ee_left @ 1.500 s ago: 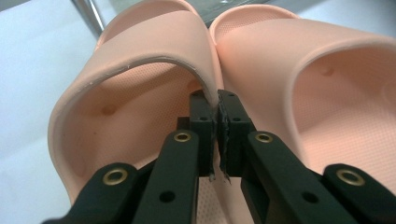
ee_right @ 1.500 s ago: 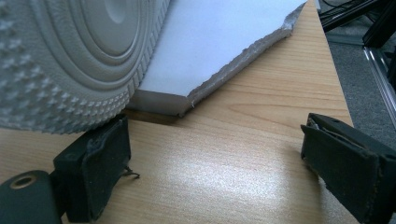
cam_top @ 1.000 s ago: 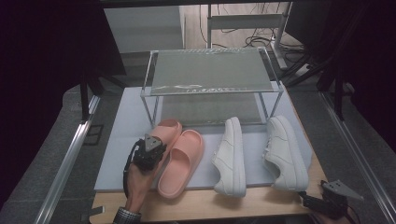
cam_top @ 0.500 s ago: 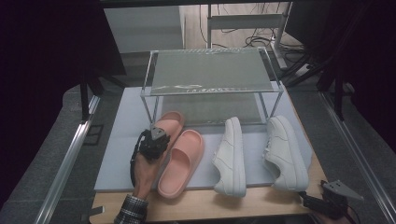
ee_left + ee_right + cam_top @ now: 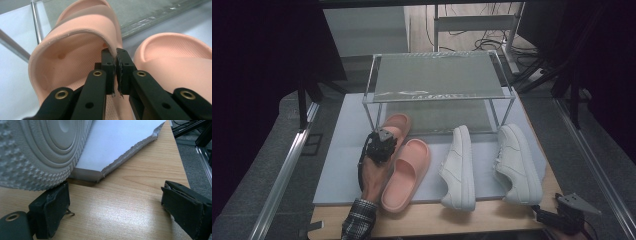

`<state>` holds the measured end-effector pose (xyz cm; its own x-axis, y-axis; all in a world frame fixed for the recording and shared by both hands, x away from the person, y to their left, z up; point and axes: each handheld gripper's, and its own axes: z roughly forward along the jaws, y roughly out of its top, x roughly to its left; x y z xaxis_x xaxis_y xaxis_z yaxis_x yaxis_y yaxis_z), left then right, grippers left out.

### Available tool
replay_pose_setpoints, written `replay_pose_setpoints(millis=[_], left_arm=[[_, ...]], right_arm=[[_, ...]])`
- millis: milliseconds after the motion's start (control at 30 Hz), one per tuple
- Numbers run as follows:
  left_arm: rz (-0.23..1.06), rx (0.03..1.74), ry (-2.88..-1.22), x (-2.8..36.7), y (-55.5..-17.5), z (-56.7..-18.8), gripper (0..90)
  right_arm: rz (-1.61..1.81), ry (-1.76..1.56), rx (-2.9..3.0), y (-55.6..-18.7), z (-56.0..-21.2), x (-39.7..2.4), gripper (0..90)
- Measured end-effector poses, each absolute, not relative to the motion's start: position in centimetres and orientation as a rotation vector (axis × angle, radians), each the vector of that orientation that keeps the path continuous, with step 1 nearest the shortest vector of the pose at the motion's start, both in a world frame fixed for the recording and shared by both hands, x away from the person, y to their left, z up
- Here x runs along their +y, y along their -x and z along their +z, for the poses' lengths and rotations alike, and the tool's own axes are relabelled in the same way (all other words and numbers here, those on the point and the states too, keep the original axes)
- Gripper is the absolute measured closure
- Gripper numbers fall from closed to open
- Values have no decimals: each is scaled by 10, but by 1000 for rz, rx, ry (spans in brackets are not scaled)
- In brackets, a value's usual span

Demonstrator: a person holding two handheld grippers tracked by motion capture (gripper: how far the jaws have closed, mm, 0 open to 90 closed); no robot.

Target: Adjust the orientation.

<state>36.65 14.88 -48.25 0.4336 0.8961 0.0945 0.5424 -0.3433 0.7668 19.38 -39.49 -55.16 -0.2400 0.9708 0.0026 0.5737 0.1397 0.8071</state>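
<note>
Two pink slippers lie on the grey mat [image 5: 342,150] in front of a wire shoe rack [image 5: 437,75]. My left gripper [image 5: 379,145] is shut on the strap edge of the left pink slipper [image 5: 398,122], whose toe reaches under the rack's front. In the left gripper view, the jaws [image 5: 116,56] pinch the rim of that slipper's strap [image 5: 75,50], and the second pink slipper [image 5: 175,57] lies beside it on the right. My right gripper [image 5: 564,215] rests at the table's front right corner. It stands open [image 5: 115,202], with its jaws low over bare wood next to a white sneaker's sole [image 5: 37,150].
Two white sneakers [image 5: 459,167] [image 5: 517,162] lie on the mat right of the second pink slipper [image 5: 407,172]. The mat's torn corner [image 5: 120,145] ends on the wooden table [image 5: 130,195]. Metal rails [image 5: 282,175] run along both sides, with cables on the floor behind the rack.
My left gripper has moved away from the person toward the rack, carrying the left pink slipper's toe under the rack's front. The right gripper has stayed put.
</note>
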Motion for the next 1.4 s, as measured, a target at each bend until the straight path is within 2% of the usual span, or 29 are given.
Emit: replay_pose_setpoints(millis=[400,600,700,867,1067,1400], left_arm=[[666,1237,-2003,147,-382,-485,847],[626,1222,-1972,153,-377,-479,753],[629,1218,-1950,159,-369,-474,742],[587,1224,-1909,174,-355,-468,767],[549,1226,-1908,190,-336,-473,891],[507,1222,-1891,221,-290,-488,898]], right_arm=[[959,-1475,1884,-194,-552,-395,79],[960,-1473,1884,-194,-552,-395,79],[959,-1474,1885,-194,-552,-395,79],[957,-1475,1885,-194,-552,-395,77],[957,-1476,1886,-194,-552,-394,77],[958,-1475,1886,-194,-552,-394,77]])
